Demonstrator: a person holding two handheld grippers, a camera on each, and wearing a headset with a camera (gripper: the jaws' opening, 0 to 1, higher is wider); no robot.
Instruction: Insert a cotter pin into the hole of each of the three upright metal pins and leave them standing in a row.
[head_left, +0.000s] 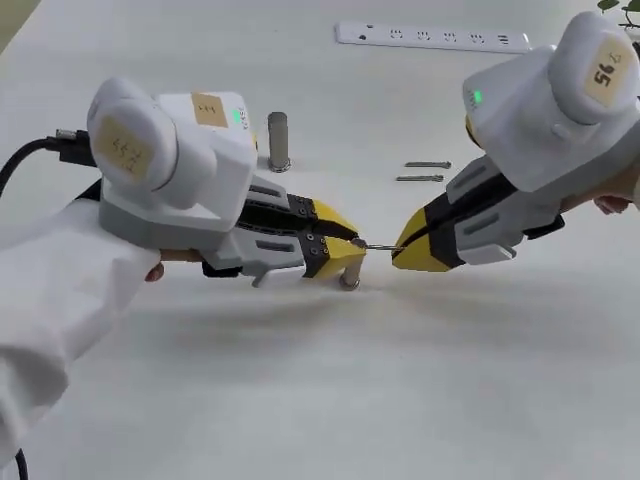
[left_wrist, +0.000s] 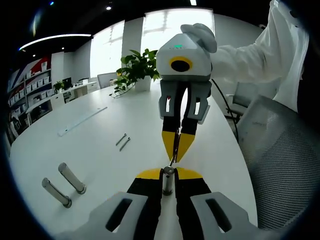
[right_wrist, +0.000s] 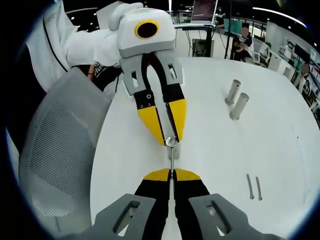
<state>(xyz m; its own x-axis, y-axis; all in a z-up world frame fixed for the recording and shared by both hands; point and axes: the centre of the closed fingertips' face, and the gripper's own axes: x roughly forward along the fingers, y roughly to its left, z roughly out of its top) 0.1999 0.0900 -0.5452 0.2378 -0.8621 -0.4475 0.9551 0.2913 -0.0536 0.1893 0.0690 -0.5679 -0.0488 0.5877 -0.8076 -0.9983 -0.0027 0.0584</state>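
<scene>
Left gripper (head_left: 343, 256) jaws clamped on upright pin (left_wrist: 168, 181), right gripper (head_left: 402, 250) jaws pinched cotter pin (head_left: 381, 247), its tip touched pin's top.

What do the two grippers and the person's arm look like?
The left gripper and right gripper each have white rounded housings, grey bodies, black fingers with yellow tips, a tan numbered sticker and a green light. A black cable leaves the left one. The sleeve is white.
</scene>
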